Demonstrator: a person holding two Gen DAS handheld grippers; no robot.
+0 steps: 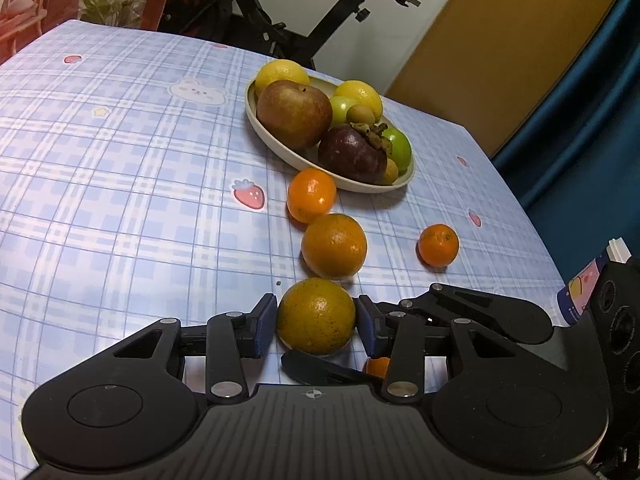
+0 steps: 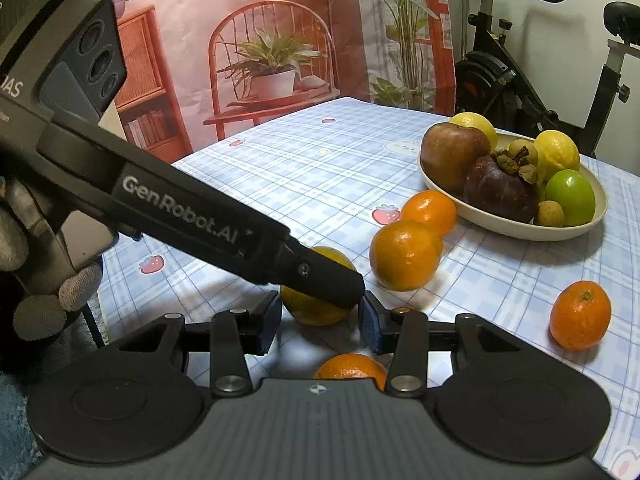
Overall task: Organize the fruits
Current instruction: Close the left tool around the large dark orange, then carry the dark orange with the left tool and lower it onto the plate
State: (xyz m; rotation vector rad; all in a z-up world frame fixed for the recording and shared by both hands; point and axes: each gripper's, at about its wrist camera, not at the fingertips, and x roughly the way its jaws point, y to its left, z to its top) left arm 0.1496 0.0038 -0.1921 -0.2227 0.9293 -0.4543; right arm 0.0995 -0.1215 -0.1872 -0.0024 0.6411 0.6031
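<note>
Oranges lie loose on the desk [image 1: 120, 160], strung in a line leading up to the cream bowl [image 1: 280, 148], which already holds an apple [image 1: 294, 114], a mangosteen [image 1: 352, 154], two lemons, green fruits and small longans. The nearest one, a greenish-yellow orange [image 1: 316, 316], sits on the checked cloth right between the blue pads of the left gripper [image 1: 316, 322]; both pads look pressed against its sides, so I judge the gripper closed on it, though the fruit does not seem lifted yet.

The right gripper [image 2: 320, 324] is spread open and holds nothing, with a small orange [image 2: 352, 366] lying just under its fingers.

To do this step well, the grip should stay at the fruit's widest part (a round, waxy skin slips out easily if pinched high or low). Lift straight up before travelling toward the bowl, and release low over a gap, since the bowl is crowded and fruit dropped onto the pile could roll off the rim.

A larger orange [image 1: 334, 246] and a bright mandarin [image 1: 312, 196] lie directly on the path to the bowl, the mandarin touching or nearly touching its rim, so the carry must pass above them. Another mandarin [image 1: 438, 245] sits apart to the right. The two grippers are close together, the left crossing in front of the right, so a bump is possible.
</note>
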